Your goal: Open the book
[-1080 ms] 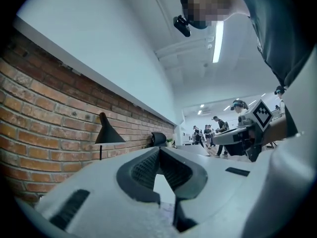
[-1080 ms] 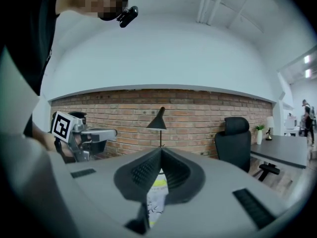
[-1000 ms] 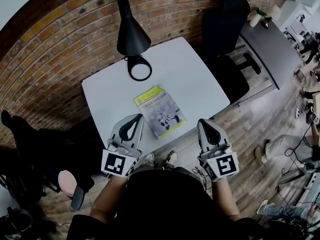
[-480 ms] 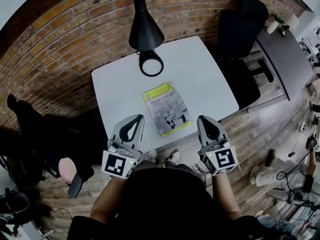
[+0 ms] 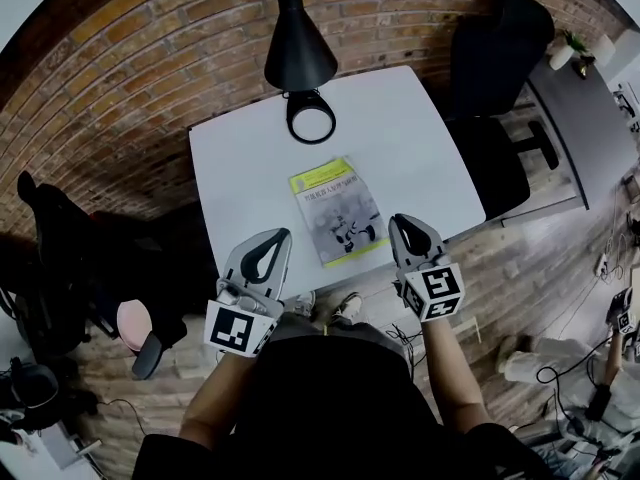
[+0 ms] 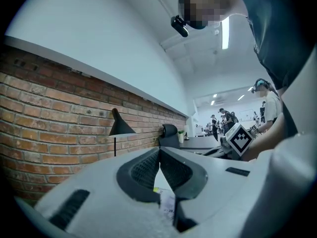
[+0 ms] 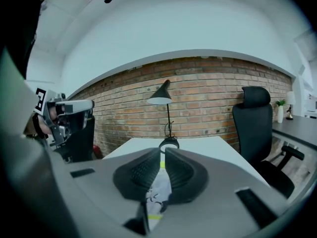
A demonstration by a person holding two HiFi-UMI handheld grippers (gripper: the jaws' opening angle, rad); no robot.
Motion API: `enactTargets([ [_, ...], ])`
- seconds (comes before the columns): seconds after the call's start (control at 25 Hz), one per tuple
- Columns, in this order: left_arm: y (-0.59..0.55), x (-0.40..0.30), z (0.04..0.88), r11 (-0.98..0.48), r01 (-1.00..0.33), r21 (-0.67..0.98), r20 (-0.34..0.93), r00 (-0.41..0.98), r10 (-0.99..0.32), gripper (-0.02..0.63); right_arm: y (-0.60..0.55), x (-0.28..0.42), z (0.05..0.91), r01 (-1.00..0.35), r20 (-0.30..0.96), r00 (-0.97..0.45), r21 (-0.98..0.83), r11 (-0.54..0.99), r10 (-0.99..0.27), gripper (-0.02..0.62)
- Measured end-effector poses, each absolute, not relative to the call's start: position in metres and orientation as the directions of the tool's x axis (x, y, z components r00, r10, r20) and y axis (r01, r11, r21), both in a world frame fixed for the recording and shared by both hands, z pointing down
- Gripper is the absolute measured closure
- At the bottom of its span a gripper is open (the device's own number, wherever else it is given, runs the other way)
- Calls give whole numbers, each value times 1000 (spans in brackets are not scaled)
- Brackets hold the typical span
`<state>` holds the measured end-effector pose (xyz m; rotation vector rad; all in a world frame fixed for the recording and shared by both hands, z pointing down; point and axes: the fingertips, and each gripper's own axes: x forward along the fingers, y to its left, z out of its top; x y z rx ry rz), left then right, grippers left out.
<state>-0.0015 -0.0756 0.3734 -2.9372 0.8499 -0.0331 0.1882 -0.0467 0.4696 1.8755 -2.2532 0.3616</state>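
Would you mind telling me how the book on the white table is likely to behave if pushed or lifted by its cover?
The book looks thin and lies flat, so its cover is probably floppy and light. On the smooth white table it may slide when pushed rather than open. It seems unlikely to roll or tip.

1. The left gripper [image 5: 281, 235] is held level at the near left, its jaws closed together with nothing between them.
2. The right gripper [image 5: 399, 221] is held at the near right, tipped slightly downward. Its jaws have just been opening to a narrow gap, with nothing between them.
3. The left forearm [image 5: 214, 396] and right forearm [image 5: 446, 378] are stretched forward.
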Motion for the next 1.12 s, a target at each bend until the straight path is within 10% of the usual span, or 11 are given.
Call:
enactTargets([
  [1.12,-64,-50,397,-701,-711,-52,143,690,-710,581,-102,204,652,-962,624,-274,-168,216,-732,446],
])
